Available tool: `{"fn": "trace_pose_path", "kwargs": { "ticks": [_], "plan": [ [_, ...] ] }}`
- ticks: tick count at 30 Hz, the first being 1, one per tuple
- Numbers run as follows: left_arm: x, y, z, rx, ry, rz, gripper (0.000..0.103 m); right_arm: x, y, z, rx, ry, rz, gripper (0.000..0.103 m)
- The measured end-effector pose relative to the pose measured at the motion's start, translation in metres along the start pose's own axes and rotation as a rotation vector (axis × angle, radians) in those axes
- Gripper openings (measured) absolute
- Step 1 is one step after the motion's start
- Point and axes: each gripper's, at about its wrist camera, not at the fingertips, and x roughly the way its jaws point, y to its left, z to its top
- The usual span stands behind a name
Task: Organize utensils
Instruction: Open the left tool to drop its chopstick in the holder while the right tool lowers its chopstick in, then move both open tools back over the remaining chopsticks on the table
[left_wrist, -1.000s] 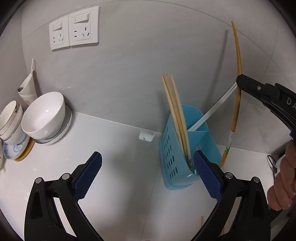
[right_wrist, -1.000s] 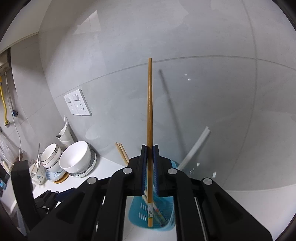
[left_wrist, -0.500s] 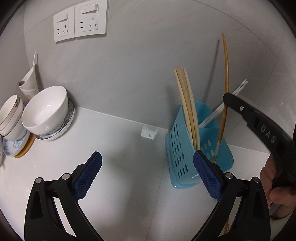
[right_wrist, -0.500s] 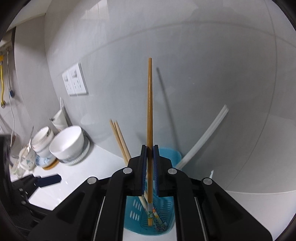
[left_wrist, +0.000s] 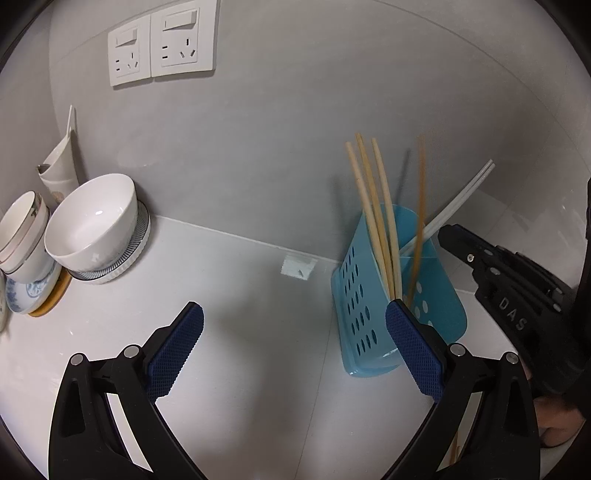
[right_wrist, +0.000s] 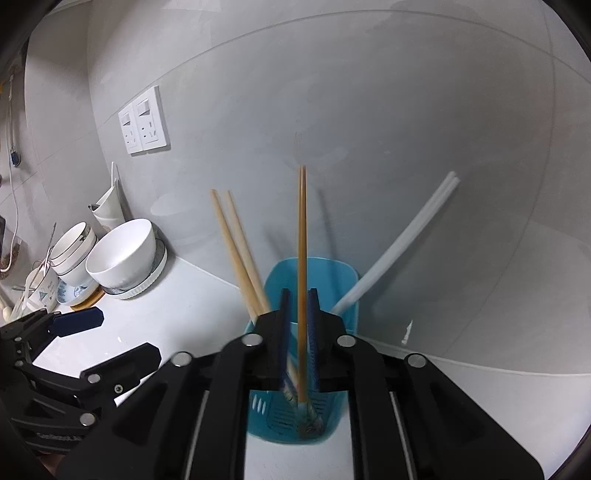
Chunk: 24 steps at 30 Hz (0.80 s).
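A blue perforated utensil holder (left_wrist: 436, 295) (right_wrist: 314, 269) stands on the white counter against the grey wall. In it lean several pale wooden chopsticks (left_wrist: 369, 199) (right_wrist: 236, 251) and a white pair (left_wrist: 461, 199) (right_wrist: 406, 236). A dark brown chopstick (left_wrist: 419, 206) (right_wrist: 302, 240) stands upright in the holder, blurred, its decorated tip at the bottom. My right gripper (right_wrist: 298, 299) hangs just over the holder's rim; its jaws are opening, and the brown chopstick stands between them with a gap on each side. My left gripper (left_wrist: 293, 314) is wide open and holds nothing, left of the holder.
White bowls (left_wrist: 96, 221) and stacked cups (left_wrist: 22, 229) sit on plates at the left by the wall. Two wall sockets (left_wrist: 162, 46) are above them. A person's hand (left_wrist: 557, 428) holds the right gripper at the right edge. A small white scrap (left_wrist: 298, 266) lies near the wall.
The right gripper came down over the holder with the brown chopstick. Its jaws have parted, and the chopstick has slid down into the holder. The left gripper stayed open.
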Motion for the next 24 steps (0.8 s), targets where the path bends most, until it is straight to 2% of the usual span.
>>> {"fn": "trace_pose_path", "kwargs": {
  "ticks": [2, 3, 5, 6, 8, 11, 14, 17, 19, 24],
  "plan": [
    [-0.002, -0.002, -0.001, 0.011, -0.001, -0.002, 0.097, -0.010, -0.005, 0.001, 0.005, -0.009, -0.015, 0.035],
    [-0.003, -0.004, -0.001, 0.015, 0.000, -0.003, 0.097, -0.014, -0.007, 0.002, 0.008, -0.009, -0.020, 0.040],
    [-0.005, -0.009, -0.003, 0.022, 0.002, -0.001, 0.097, -0.025, -0.014, 0.000, 0.015, -0.004, -0.048, 0.059],
    [-0.006, -0.011, -0.004, 0.026, 0.003, -0.001, 0.097, -0.030, -0.018, -0.001, 0.022, 0.000, -0.066, 0.063],
    [-0.009, -0.016, -0.008, 0.035, 0.005, -0.007, 0.097, -0.039, -0.026, -0.005, 0.033, 0.011, -0.094, 0.078],
    [-0.012, -0.025, -0.016, 0.045, 0.018, -0.026, 0.097, -0.056, -0.043, -0.016, 0.055, 0.027, -0.142, 0.089],
    [-0.015, -0.036, -0.026, 0.053, 0.034, -0.041, 0.097, -0.072, -0.059, -0.030, 0.084, 0.051, -0.172, 0.095],
    [-0.021, -0.054, -0.039, 0.073, 0.061, -0.075, 0.097, -0.089, -0.075, -0.052, 0.111, 0.083, -0.206, 0.095],
    [-0.025, -0.064, -0.049, 0.098, 0.066, -0.070, 0.097, -0.100, -0.084, -0.067, 0.125, 0.103, -0.224, 0.095],
    [-0.025, -0.084, -0.078, 0.117, 0.141, -0.075, 0.097, -0.122, -0.103, -0.106, 0.177, 0.168, -0.270, 0.095]
  ]
}}
